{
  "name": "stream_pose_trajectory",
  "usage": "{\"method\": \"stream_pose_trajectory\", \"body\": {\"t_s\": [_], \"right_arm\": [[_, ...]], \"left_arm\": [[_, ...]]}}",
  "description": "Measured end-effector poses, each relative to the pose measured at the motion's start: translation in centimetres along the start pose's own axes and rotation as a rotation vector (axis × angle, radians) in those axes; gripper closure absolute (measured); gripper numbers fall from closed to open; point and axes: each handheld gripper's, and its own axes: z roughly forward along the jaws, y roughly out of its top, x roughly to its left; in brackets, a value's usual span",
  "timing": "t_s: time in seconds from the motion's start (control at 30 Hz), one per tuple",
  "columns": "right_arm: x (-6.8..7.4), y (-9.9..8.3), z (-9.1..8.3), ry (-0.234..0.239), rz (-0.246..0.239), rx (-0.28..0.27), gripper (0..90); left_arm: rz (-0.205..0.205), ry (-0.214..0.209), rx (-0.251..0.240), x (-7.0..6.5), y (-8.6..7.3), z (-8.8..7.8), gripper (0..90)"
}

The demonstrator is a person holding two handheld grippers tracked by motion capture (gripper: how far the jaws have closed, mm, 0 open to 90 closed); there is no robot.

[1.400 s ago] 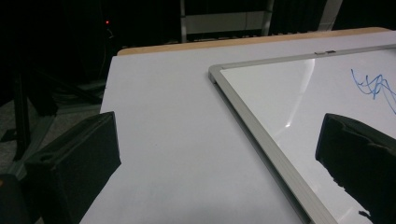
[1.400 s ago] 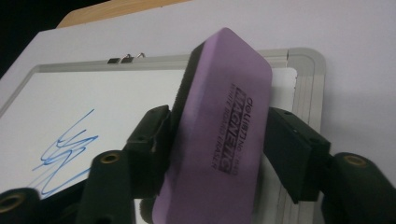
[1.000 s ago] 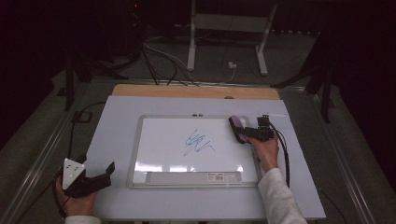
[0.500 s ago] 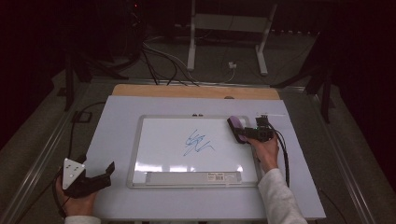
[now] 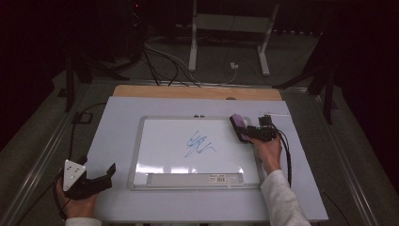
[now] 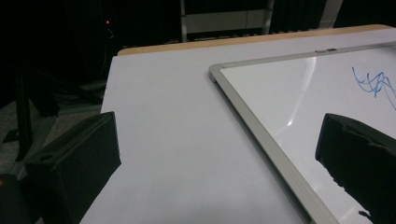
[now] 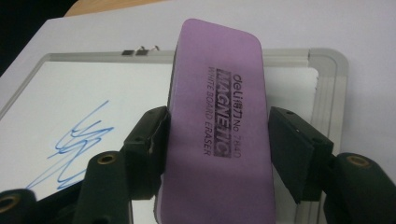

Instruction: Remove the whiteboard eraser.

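A purple whiteboard eraser (image 5: 239, 126) is in my right gripper (image 5: 247, 133), above the right edge of the whiteboard (image 5: 164, 160). In the right gripper view the black pads (image 7: 152, 135) press on both long sides of the eraser (image 7: 217, 70), so the right gripper (image 7: 217, 126) is shut on it. A blue scribble (image 5: 200, 145) sits in the middle of the board, left of the eraser, and reappears in the right gripper view (image 7: 79, 140). My left gripper (image 5: 107, 175) rests at the table's front left, beside the board. Its jaws stand open with nothing between them (image 6: 219, 149).
The board lies on a white table top (image 5: 117, 122) with a wooden strip (image 5: 197, 92) along the far edge. A cable (image 5: 286, 155) trails from the right gripper. Beyond the table, cables and a metal stand (image 5: 193, 47) are on the dark floor.
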Motion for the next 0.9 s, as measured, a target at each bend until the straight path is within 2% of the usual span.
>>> {"method": "stream_pose_trajectory", "body": {"t_s": [0.53,0.9], "right_arm": [[1.3,0.4,-0.7,0.004,-0.052,-0.016,40.2],[2.1,0.4,-0.9,0.008,-0.083,-0.017,40.2]], "left_arm": [[0.002,0.000,0.001,0.0,0.0,0.0,0.6],[-0.012,-0.003,0.000,0.1,-0.1,0.0,0.6]]}}
